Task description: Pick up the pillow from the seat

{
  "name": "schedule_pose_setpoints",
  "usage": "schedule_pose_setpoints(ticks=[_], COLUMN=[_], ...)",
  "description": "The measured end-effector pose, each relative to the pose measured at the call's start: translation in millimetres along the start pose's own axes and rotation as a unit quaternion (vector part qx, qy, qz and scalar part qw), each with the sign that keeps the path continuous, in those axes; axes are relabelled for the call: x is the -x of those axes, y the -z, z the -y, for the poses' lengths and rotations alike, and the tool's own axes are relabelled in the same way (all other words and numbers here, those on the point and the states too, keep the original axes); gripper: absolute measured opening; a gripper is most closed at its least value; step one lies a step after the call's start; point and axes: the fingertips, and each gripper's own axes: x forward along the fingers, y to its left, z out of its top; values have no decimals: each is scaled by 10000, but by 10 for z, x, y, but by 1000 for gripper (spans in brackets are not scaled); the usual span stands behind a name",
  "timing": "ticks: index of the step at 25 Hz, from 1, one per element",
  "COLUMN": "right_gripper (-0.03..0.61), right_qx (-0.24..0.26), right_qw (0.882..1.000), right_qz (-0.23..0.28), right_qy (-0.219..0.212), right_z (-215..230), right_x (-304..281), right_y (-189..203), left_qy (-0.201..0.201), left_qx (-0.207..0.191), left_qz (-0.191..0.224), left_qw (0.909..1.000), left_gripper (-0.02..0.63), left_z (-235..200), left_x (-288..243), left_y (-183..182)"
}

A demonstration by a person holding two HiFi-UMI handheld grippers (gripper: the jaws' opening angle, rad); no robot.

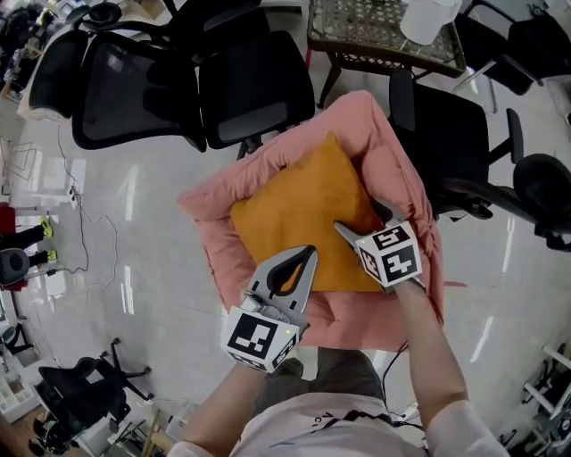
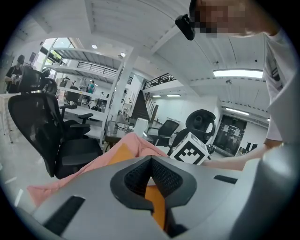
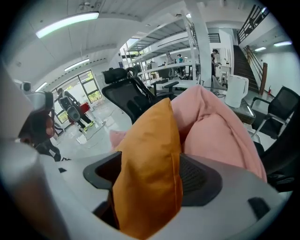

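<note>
An orange pillow (image 1: 299, 219) lies on a seat draped in a pink cover (image 1: 375, 134). My left gripper (image 1: 310, 253) is over the pillow's near edge with its jaw tips touching; orange shows through the loop behind them. In the left gripper view the jaws (image 2: 151, 161) meet at the tips, with nothing pinched there and orange fabric (image 2: 157, 206) in the gap behind. My right gripper (image 1: 359, 219) is at the pillow's right corner, jaws wide apart. The right gripper view shows that corner (image 3: 150, 168) standing between the spread jaws, with the pink cover (image 3: 220, 136) behind.
Black mesh office chairs stand close behind the seat (image 1: 178, 80) and to its right (image 1: 455, 143). A wicker-topped table (image 1: 384, 40) with a white jug (image 1: 428, 18) is at the back. The floor is glossy white tile (image 1: 134, 241).
</note>
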Motion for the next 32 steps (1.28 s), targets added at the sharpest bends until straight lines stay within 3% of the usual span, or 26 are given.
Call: schedule_pose_setpoints(ticks=[6,15,24,32], right_gripper=[368,360,212,175], right_qx=[-101,-265,258,338], right_qw=[9984,9925,9961,9984], right_qz=[-557,-1092,-808,-369], right_qy=[74,-489,-229,-257], right_z=[144,104,-105,-518], right_x=[-210,-370,-220,48], right_y=[154,228,221,304], left_qy=[-53,-180,-215,-277], left_qx=[79,175,174,210], left_qz=[-67,-125,-13,146], left_qw=[9999,9996,9996,9993], left_gripper=[11,11,11,11], left_z=[-49,-132,-112,-120], left_x=[-15,75,306,785], left_y=[72,168,198,277])
